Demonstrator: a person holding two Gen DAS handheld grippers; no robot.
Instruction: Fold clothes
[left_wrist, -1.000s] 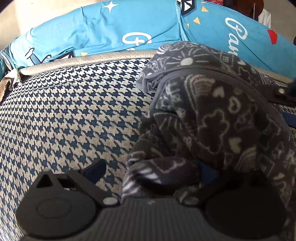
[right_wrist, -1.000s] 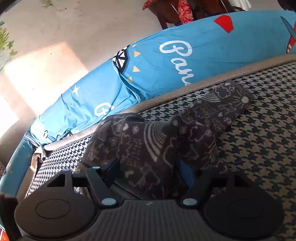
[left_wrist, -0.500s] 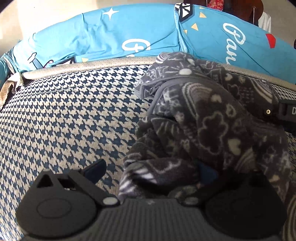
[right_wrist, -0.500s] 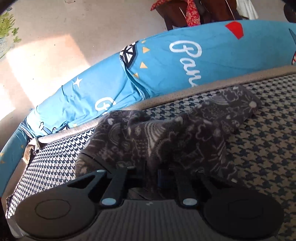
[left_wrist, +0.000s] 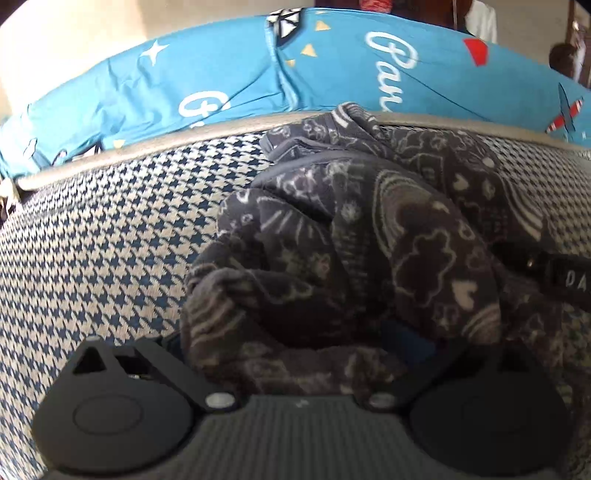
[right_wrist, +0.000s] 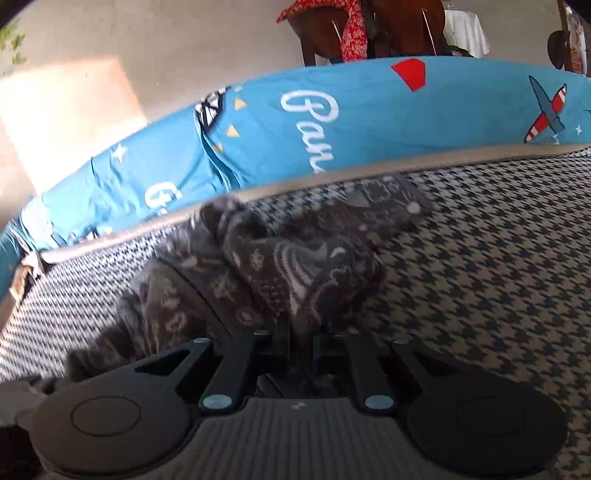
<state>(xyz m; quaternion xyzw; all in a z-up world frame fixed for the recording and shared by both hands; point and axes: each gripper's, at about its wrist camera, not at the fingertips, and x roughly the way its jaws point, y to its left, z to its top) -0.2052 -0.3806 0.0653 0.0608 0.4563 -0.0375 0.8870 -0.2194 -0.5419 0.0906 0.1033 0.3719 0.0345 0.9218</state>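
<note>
A dark grey fleece garment with a white doodle print (left_wrist: 369, 236) lies bunched on a blue-and-beige houndstooth cushion (left_wrist: 110, 229). My left gripper (left_wrist: 291, 343) stands with its jaws wide apart, and the near edge of the garment bulges between them and hides both pads. My right gripper (right_wrist: 297, 332) is shut on a fold of the same garment (right_wrist: 295, 273), which rises from its fingertips in a pinched ridge. In the left wrist view the right gripper (left_wrist: 561, 273) shows at the right edge, pressed into the cloth.
A beige piped edge (right_wrist: 406, 166) bounds the cushion at the back. Behind it lies a bright blue printed sheet (right_wrist: 332, 118). Wooden furniture with red cloth (right_wrist: 351, 33) stands further back on a pale floor. Bare houndstooth cushion stretches left and right of the garment.
The right gripper's fingers closed on a fold of the garment and drew it up into a ridge. The left gripper slid in, so cloth now covers both of its fingers.
</note>
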